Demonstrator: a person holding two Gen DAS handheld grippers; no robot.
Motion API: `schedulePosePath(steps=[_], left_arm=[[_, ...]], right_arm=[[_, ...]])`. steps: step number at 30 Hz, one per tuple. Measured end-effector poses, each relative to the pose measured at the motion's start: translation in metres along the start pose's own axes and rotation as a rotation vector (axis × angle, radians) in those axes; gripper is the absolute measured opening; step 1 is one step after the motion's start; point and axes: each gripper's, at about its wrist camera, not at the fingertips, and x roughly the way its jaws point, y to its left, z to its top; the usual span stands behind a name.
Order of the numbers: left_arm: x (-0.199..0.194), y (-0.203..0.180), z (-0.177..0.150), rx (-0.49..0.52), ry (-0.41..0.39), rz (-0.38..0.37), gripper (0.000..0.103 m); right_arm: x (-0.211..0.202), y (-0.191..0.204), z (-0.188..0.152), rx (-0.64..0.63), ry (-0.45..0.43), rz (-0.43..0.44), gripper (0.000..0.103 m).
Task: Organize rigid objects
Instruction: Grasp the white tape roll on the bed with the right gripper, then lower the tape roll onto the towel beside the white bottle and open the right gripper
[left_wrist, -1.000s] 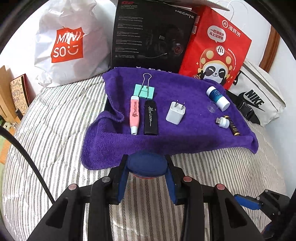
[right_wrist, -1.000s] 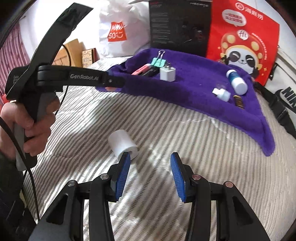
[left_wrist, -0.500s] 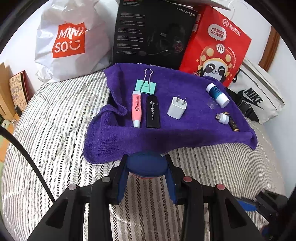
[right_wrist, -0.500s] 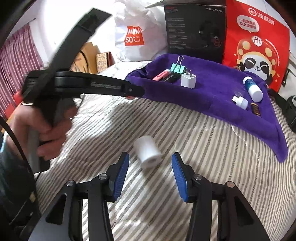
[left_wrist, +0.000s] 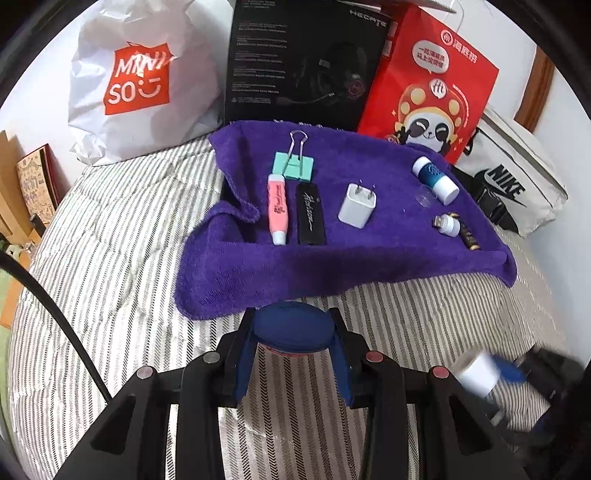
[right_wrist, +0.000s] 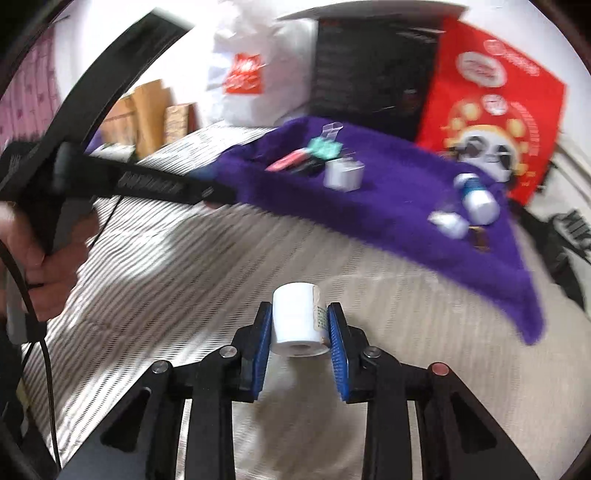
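Striped bedding before the purple towel lies open; bags wall its far edge.

Fuzzy cloth towel, seemingly paper roll

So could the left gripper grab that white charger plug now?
Probably not: the left gripper is already shut on a blue round object. The path to the white charger plug on the purple towel looks clear.

Both cameras sit on the grippers and look forward and downward over the striped bed. The left view faces the purple towel from near; the right view sees this same towel from further back, blurred.
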Motion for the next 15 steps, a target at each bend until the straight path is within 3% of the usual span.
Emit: schedulePosePath(steps=[4,8,15], left_arm=[[0.006,-0.007,-0.004,0.027,0.017,0.010,0.035],[0.015,-0.014,-0.007,0.035,0.039,0.006,0.035],[0.019,-0.024,-0.008,0.067,0.050,0.020,0.035]], right_arm=[[-0.003,-0.036,-0.001,0.108,0.004,-0.089,0.030],[0.009,-0.059,-0.010,0.198,0.054,-0.105,0.030],[0.014,-0.055,-0.011,0.168,0.064,-0.131,0.030]])
